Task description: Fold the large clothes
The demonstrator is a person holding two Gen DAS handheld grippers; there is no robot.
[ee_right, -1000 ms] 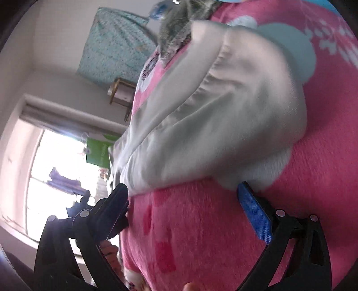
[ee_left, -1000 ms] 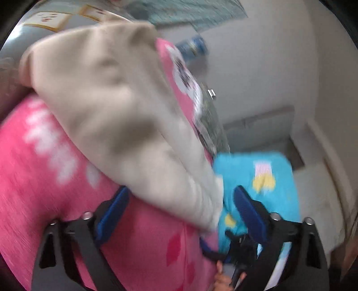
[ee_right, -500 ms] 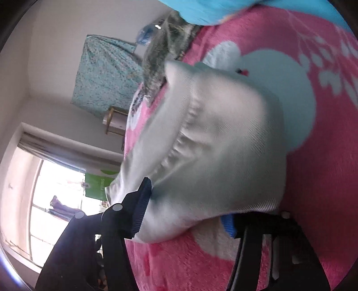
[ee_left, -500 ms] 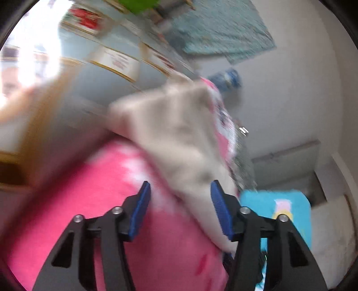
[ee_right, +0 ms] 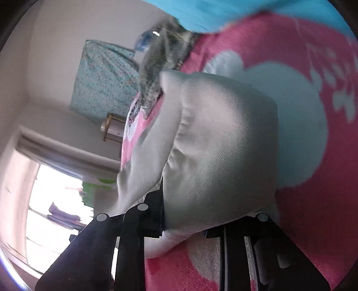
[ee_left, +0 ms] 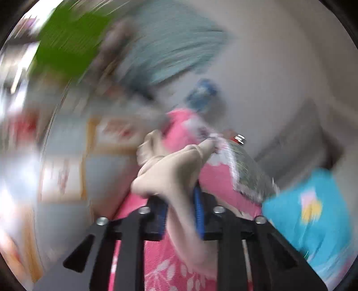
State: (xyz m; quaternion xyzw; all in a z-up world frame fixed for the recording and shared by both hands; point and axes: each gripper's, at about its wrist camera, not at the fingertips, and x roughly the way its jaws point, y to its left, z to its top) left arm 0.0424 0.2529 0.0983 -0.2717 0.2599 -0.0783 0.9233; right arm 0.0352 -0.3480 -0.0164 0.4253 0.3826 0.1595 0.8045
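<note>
A cream garment [ee_left: 170,170] lies bunched on a pink blanket [ee_left: 214,176] with white shapes. My left gripper [ee_left: 181,210] is shut on one end of the garment; cloth fills the gap between its blue pads. The left wrist view is blurred by motion. In the right wrist view the same garment [ee_right: 221,152] bulges out in front of my right gripper [ee_right: 183,219], which is shut on its other end; the cloth hides the right pad. The pink blanket [ee_right: 313,201] lies underneath.
A turquoise cloth [ee_left: 313,215] lies on the blanket to the right, also along the top edge of the right wrist view [ee_right: 223,13]. A grey patterned cloth [ee_right: 163,53] lies beyond the garment. A bright window [ee_right: 56,197] and a small stand [ee_right: 111,129] are at the left.
Both grippers went from open beside the garment to closed on its ends. The left gripper swung upward with the cloth, and its view is now motion-blurred.
</note>
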